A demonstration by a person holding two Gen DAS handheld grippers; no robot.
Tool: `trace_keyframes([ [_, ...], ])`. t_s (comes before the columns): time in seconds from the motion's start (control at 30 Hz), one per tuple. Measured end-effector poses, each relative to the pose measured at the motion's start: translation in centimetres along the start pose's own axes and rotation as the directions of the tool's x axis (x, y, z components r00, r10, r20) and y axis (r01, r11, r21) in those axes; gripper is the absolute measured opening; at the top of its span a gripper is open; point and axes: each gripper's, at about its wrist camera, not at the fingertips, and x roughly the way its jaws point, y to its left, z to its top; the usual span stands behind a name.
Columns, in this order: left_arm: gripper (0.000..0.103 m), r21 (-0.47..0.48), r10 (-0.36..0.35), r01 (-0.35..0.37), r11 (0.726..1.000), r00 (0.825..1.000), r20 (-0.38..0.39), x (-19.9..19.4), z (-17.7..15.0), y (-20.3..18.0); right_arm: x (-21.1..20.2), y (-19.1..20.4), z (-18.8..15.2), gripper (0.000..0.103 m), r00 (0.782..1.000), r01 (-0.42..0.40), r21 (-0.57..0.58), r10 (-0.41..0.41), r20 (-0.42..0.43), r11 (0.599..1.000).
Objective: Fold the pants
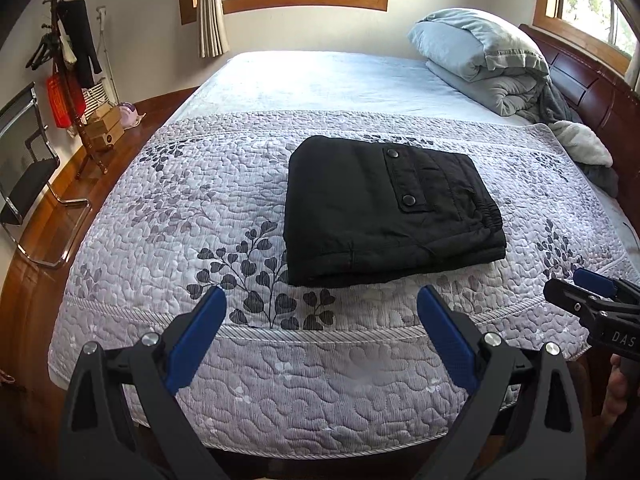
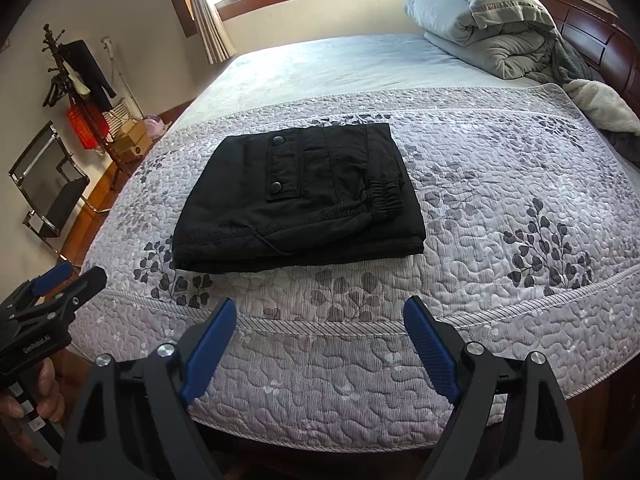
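Note:
Black pants [image 1: 384, 208] lie folded in a flat rectangular stack on the quilted bedspread [image 1: 208, 216], pocket flap with two snaps on top. They show in the right wrist view too [image 2: 304, 200]. My left gripper [image 1: 320, 300] is open and empty, held back over the bed's near edge, short of the pants. My right gripper [image 2: 320, 312] is open and empty, also short of the pants. The right gripper shows at the right edge of the left wrist view [image 1: 580, 288]; the left gripper shows at the left edge of the right wrist view [image 2: 68, 284].
A rolled grey duvet and pillow [image 1: 484, 56] sit at the bed's far right by the wooden headboard [image 1: 592, 84]. A white fleece item [image 1: 584, 144] lies near it. A black chair [image 1: 28, 168], coat stand [image 1: 68, 60] and boxes [image 1: 104, 128] stand left of the bed.

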Motion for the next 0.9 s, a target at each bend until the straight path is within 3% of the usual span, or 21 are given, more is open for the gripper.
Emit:
trace_keyframes([
  [0.9,0.096,0.017,-0.007,0.007,1.000,1.000,-0.008,0.29,-0.18,-0.49,0.87,-0.07,-0.19,0.087,1.000,-0.002,-0.001,0.002,-0.027,1.000],
])
